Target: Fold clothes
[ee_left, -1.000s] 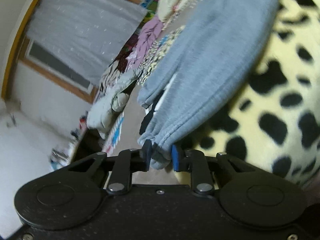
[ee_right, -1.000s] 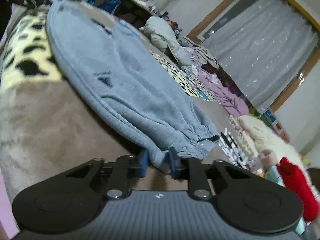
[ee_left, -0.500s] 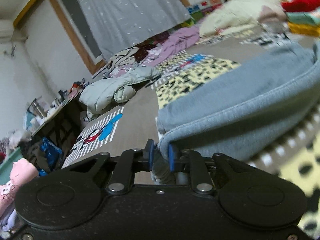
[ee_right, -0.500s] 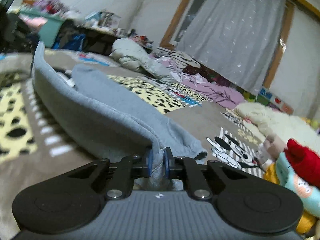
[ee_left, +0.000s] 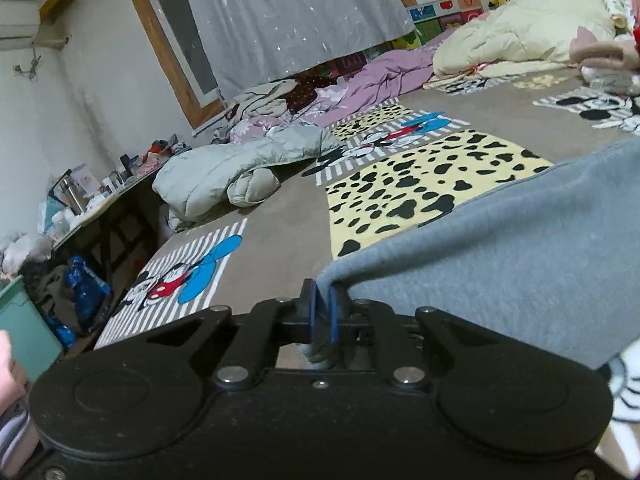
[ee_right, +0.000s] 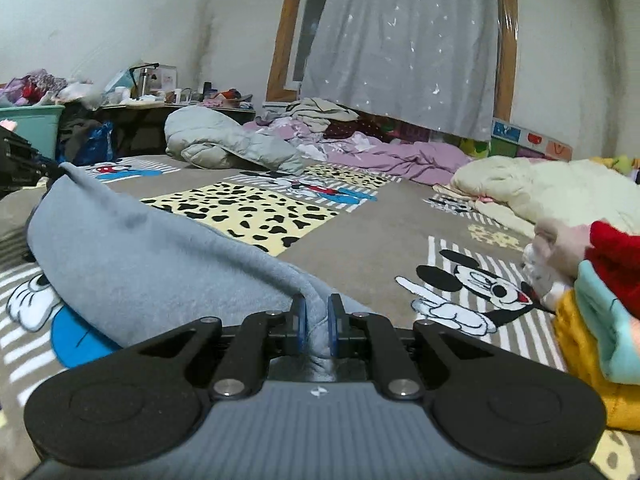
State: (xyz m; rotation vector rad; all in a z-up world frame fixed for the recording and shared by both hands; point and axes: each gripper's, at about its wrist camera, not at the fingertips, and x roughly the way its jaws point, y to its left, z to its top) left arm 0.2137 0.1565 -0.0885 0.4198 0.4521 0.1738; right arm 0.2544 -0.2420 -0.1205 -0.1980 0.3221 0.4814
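Two grippers: each holds one end of the same grey garment, low over a bed.
Left gripper (ee_left: 323,307): blue fingers pressed together on a corner of the grey sweatpants (ee_left: 500,256) — the cloth runs away to the right of the tool and drapes down onto the bed.
Right gripper (ee_right: 317,322): fingers clamped on a fold of the sweatpants (ee_right: 132,264); the fabric rises between the pads and spreads off to the left in a sagging band.
Pose: both tools point roughly level across the bed toward the window; in the right wrist view part of the left gripper shows dark at the far left edge, at the other end of the garment.
Hand: a sliver of a person's hand (ee_left: 6,368) shows at the lower left edge of the left wrist view.
Surface: a brown blanket (ee_right: 360,248) printed with cartoon mice, striped panels and a yellow panel with black spots.
Beside the right gripper: a stack of folded clothes (ee_right: 600,320) in yellow, teal and red, at the right.
Farther on the bed: a pale green puffer jacket (ee_left: 224,176), crumpled; a cream quilt (ee_right: 552,192) at the right; a purple duvet (ee_right: 400,158) heaped along the far side.
Room: a cluttered desk (ee_right: 160,100) against the left wall — a grey curtain (ee_right: 400,40) with white flecks hangs in a wooden window frame beyond.
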